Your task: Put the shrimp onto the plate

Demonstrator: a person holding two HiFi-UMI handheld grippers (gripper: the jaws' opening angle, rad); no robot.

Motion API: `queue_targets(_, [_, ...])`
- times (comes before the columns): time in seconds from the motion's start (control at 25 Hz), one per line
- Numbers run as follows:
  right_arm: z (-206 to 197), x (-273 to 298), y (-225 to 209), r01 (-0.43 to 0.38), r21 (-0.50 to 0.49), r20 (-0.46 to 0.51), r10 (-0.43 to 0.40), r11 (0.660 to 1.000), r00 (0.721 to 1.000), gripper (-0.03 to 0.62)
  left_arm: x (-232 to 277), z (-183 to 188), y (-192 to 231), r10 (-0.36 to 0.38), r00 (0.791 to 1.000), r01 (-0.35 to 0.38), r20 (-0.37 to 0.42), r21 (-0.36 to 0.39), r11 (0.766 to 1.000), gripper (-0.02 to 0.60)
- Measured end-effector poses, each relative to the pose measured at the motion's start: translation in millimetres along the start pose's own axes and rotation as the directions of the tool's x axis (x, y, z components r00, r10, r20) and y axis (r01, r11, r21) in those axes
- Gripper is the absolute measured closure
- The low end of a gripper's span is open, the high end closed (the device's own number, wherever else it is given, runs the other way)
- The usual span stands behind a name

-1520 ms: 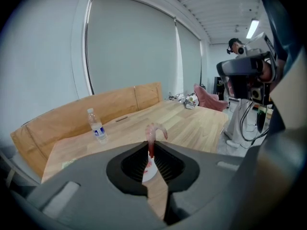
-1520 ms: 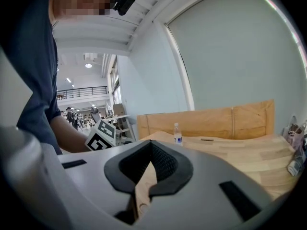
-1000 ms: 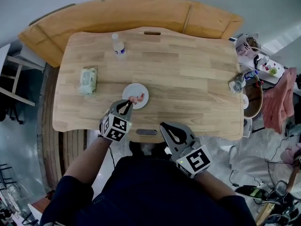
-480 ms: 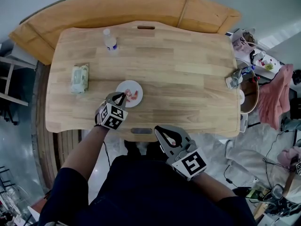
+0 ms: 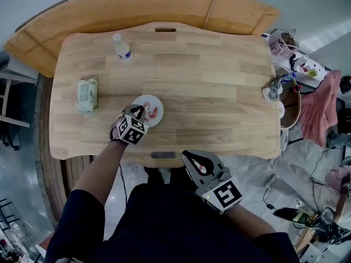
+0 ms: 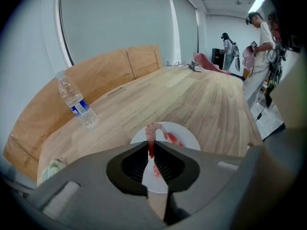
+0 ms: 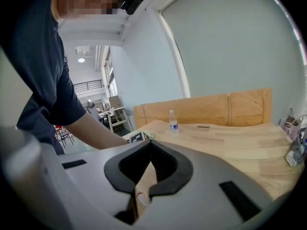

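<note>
Pink shrimp (image 6: 150,131) pinched in closed left gripper (image 6: 150,145), over white plate (image 6: 187,136)

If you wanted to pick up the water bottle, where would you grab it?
Take the water bottle round the middle of its body, about where the label is, coming from the side with the jaws level. It stands upright on the table and its body is round and slim, so the jaws can likely close across it.
</note>
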State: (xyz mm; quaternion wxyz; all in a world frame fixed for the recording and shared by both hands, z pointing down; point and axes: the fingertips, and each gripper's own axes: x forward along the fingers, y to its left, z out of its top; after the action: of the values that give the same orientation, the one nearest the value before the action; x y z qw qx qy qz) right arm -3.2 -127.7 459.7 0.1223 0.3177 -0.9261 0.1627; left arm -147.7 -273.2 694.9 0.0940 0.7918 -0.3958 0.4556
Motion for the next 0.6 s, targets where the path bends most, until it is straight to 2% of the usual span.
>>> queue_targets(0.6, [-5,2,-14,0.015,0.020,-0.019,-0.014,1.000,1.000,0.583,41,-18,1,-0.019,0.992,0.026,-0.125,0.055,0.998,0.541])
